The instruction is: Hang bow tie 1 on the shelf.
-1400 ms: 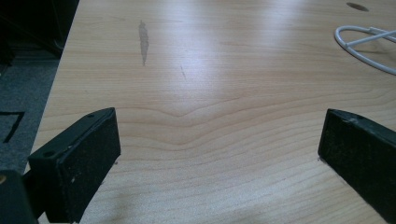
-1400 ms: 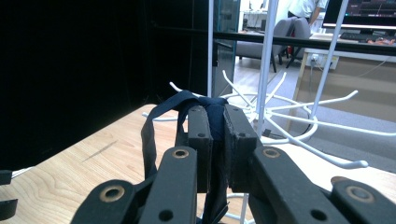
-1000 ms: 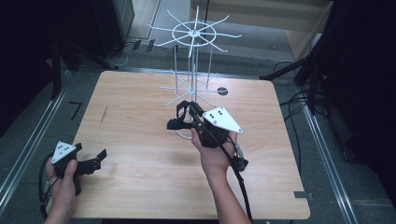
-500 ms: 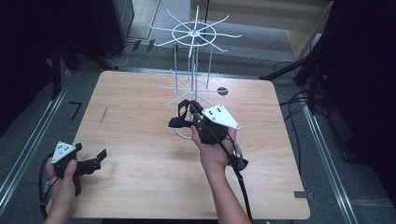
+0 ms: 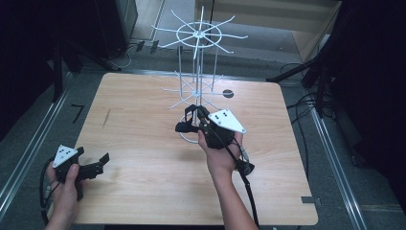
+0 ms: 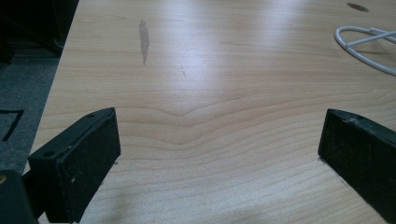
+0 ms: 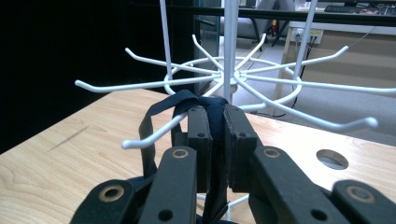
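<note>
A white wire rack (image 5: pixel 196 34) with two tiers of hooks stands at the back middle of the wooden table (image 5: pixel 143 187). My right gripper (image 5: pixel 192 116) is in front of its lower tier, shut on a dark fabric strap (image 5: pixel 184 126). In the right gripper view the strap (image 7: pixel 215 140) is pinched between the jaws of my right gripper (image 7: pixel 215 115). Its loop (image 7: pixel 148 127) hangs around one white hook (image 7: pixel 156 131) of the lower tier (image 7: pixel 224 74). My left gripper (image 5: pixel 92 155) rests at the table's near left corner, open, and holds nothing (image 6: pixel 217 135).
The rack's white base ring (image 6: pixel 337 35) lies on the table to the right, ahead of the left gripper. A round hole (image 5: pixel 228 93) is in the tabletop right of the rack. Dark floor, metal rails and cables surround the table.
My right gripper and the strap have shifted only slightly at the rack's lower tier. The left hand has not moved.
</note>
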